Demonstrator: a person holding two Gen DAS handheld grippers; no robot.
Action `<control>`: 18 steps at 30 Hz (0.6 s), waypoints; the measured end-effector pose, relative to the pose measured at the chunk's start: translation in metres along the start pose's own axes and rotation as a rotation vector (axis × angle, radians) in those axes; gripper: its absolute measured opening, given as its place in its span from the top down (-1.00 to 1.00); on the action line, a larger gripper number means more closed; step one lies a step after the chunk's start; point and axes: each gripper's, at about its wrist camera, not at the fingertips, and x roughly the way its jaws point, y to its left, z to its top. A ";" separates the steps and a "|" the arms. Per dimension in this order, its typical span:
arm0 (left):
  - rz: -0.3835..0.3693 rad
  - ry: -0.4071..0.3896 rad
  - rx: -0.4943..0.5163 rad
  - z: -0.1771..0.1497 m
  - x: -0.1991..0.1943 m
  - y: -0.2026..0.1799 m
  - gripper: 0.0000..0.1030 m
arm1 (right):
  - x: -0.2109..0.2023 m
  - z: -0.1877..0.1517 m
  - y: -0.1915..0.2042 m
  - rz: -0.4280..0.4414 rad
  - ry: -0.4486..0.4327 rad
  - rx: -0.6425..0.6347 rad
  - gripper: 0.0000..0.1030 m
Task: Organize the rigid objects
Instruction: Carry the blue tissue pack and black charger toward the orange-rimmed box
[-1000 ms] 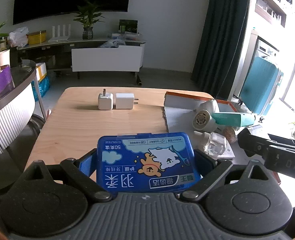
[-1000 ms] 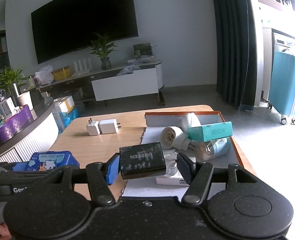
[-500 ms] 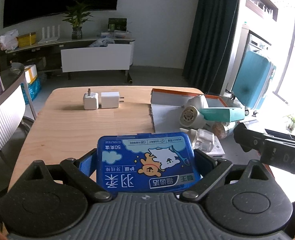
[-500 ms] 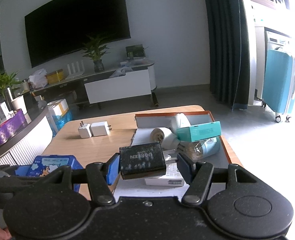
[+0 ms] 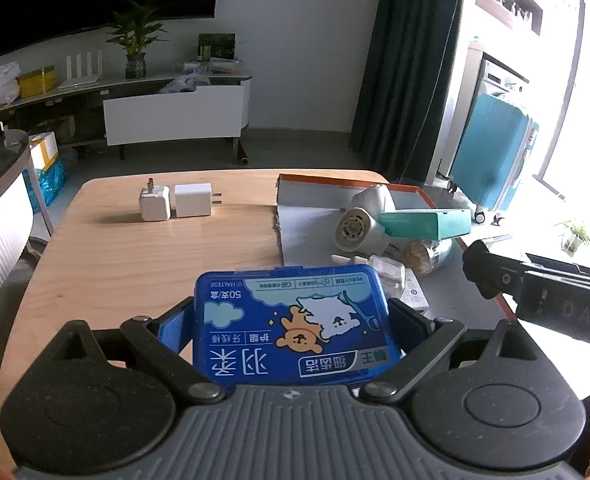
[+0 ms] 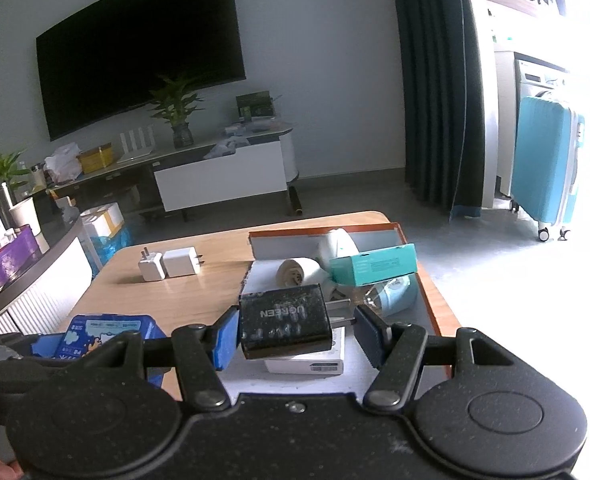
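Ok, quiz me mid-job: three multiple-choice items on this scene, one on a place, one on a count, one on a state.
1. Where do the white chargers sit?
A. on the bare wooden table
B. in the tray
C. on the floor

2. How many white chargers are there?
A. one
B. two
C. four

3. The right gripper is:
A. open and empty
B. shut on the black charger
C. shut on a teal box

Answers:
A, they stand on wood, left of the tray.
B, a pair stands side by side.
B, the black charger sits between its pads.

Left gripper (image 5: 293, 316) grips a blue floss box (image 5: 295, 324) – two white chargers (image 5: 175, 201) lie beyond on the table (image 5: 135, 256)
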 end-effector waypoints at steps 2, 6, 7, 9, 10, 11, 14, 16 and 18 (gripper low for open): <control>-0.007 0.003 0.005 0.000 0.002 -0.002 -0.93 | 0.001 0.000 -0.003 -0.008 0.003 0.004 -0.43; -0.017 0.010 0.011 0.001 0.007 -0.007 -0.93 | 0.002 0.000 -0.008 -0.024 0.006 0.012 -0.43; -0.020 0.012 0.015 0.001 0.008 -0.009 -0.93 | 0.003 0.000 -0.010 -0.027 0.006 0.013 -0.43; -0.024 0.016 0.020 0.002 0.011 -0.012 -0.93 | 0.004 0.000 -0.013 -0.033 0.008 0.019 -0.43; -0.028 0.019 0.024 0.002 0.013 -0.013 -0.93 | 0.005 0.000 -0.014 -0.038 0.009 0.022 -0.43; -0.031 0.022 0.028 0.002 0.014 -0.015 -0.93 | 0.006 0.000 -0.016 -0.041 0.011 0.023 -0.43; -0.041 0.029 0.035 0.001 0.019 -0.020 -0.93 | 0.007 -0.001 -0.021 -0.054 0.015 0.029 -0.43; -0.046 0.035 0.043 0.001 0.021 -0.023 -0.93 | 0.008 -0.002 -0.023 -0.060 0.020 0.035 -0.43; -0.052 0.040 0.049 0.000 0.024 -0.025 -0.93 | 0.010 -0.002 -0.025 -0.066 0.024 0.039 -0.43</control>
